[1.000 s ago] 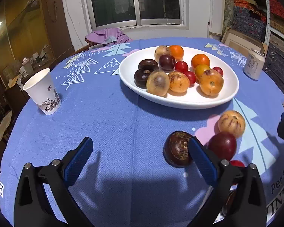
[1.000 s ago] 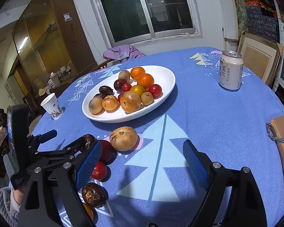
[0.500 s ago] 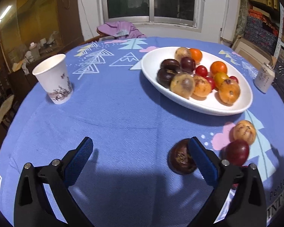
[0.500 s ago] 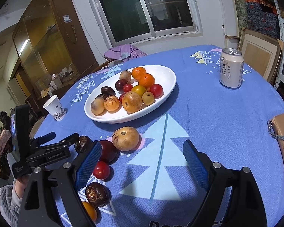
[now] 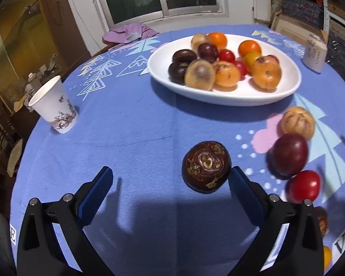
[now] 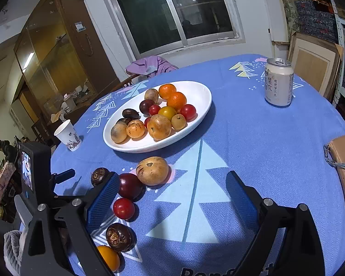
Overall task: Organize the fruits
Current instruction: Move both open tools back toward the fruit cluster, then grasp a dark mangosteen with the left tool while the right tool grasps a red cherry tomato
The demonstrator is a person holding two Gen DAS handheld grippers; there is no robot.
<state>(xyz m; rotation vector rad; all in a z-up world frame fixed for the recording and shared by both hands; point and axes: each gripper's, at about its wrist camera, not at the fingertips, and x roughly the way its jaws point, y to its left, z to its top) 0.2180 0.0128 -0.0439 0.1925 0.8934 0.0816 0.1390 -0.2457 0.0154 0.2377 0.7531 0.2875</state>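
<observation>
Mostly, the round surface (image 6: 264,142) is seen, covered with a blue cloth with tree prints. On it a white plate (image 6: 202,92) is placed, filled with orange, red, tan and dark fruits. A can (image 6: 278,82) is standing well apart to the right of the plate, and a paper cup (image 5: 54,105) is standing near the left edge.

The left claw (image 5: 170,184) is held wide open and nothing is gripped by it. A dark brown fruit (image 5: 206,166) is lying on the cloth at the tip of its right finger; whether it is touched cannot be told. The right claw (image 6: 172,195) is also spread wide, its jaws are opening, and only bare cloth is seen between them.

In front of the plate, more loose fruits are lying close together: a tan fruit (image 6: 152,171), just beside it a purple plum (image 6: 130,186), then a red tomato (image 6: 123,208), a second dark fruit (image 6: 120,237) and an orange one (image 6: 109,257) nearest to the edge.
</observation>
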